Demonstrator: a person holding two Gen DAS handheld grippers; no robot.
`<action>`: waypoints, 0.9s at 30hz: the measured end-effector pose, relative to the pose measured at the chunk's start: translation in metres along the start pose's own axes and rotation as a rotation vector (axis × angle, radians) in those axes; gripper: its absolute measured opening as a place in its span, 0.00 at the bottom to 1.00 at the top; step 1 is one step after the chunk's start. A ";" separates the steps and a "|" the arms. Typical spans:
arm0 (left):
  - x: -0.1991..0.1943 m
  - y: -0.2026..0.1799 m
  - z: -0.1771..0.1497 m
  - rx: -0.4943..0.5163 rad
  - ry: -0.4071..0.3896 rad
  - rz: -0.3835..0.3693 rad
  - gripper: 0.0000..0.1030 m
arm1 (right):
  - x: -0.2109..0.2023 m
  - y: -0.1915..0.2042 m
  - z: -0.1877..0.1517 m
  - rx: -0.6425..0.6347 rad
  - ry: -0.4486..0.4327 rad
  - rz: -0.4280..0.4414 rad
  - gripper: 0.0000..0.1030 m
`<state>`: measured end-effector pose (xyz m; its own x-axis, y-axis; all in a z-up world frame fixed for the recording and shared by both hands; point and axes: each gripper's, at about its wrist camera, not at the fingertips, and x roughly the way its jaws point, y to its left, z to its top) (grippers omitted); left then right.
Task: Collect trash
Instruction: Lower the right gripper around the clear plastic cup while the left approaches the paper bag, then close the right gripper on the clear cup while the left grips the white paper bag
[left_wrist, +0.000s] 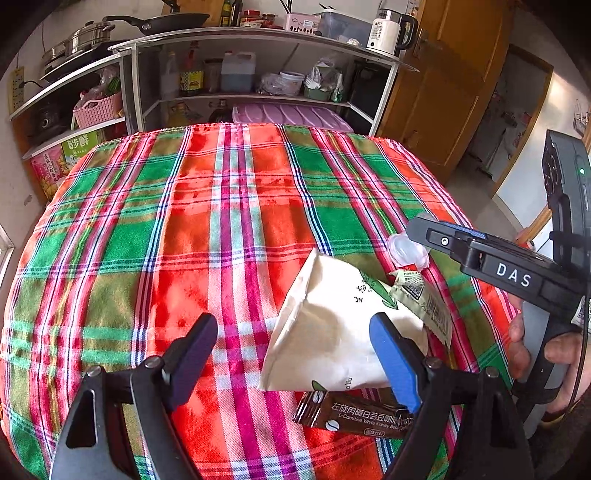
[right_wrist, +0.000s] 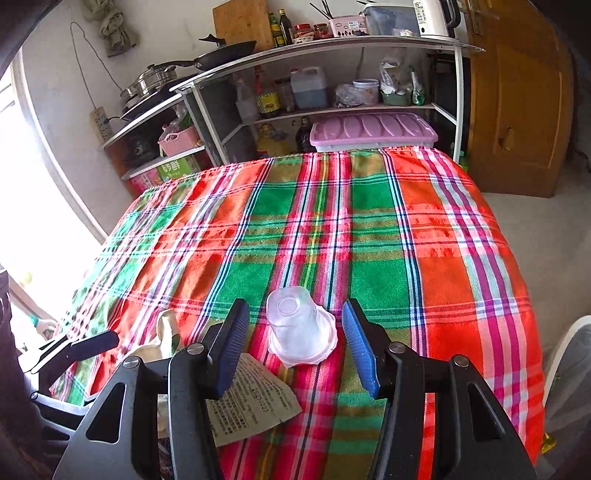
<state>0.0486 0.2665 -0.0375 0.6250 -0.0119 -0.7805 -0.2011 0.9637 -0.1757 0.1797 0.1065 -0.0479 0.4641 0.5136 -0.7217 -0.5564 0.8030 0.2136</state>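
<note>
On the plaid tablecloth (left_wrist: 221, 221) lies a white paper bag (left_wrist: 332, 332). A brown coffee sachet (left_wrist: 358, 415) sits just in front of it and a greenish printed wrapper (left_wrist: 424, 301) to its right. My left gripper (left_wrist: 295, 332) hovers open over the bag's near end, its blue finger (left_wrist: 391, 354) above the bag. A clear plastic cup (right_wrist: 299, 332) stands upside down between the pads of my open right gripper (right_wrist: 295, 314), with gaps on both sides. The printed wrapper (right_wrist: 255, 406) lies under the right gripper's left finger. The right gripper (left_wrist: 480, 258) also shows in the left wrist view, held by a hand (left_wrist: 532, 350).
Behind the table stands a metal shelf unit (left_wrist: 258, 37) with pans, bottles and a kettle (left_wrist: 388, 33). A pink lidded box (right_wrist: 373, 131) sits behind the far table edge. A wooden door (right_wrist: 517, 110) is at the right. A pale rounded container (right_wrist: 569, 354) stands beside the table's right edge.
</note>
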 end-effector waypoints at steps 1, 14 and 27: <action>0.002 0.000 0.000 -0.006 0.004 -0.006 0.83 | 0.003 0.000 0.000 -0.006 0.000 -0.012 0.52; 0.007 -0.002 -0.001 -0.035 0.008 -0.049 0.47 | 0.015 0.003 -0.002 -0.019 -0.007 -0.040 0.28; -0.005 0.000 -0.002 -0.036 -0.035 -0.023 0.17 | 0.005 0.000 -0.009 -0.005 -0.039 -0.042 0.27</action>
<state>0.0442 0.2664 -0.0348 0.6559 -0.0243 -0.7545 -0.2129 0.9530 -0.2157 0.1758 0.1061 -0.0573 0.5135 0.4907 -0.7039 -0.5392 0.8227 0.1802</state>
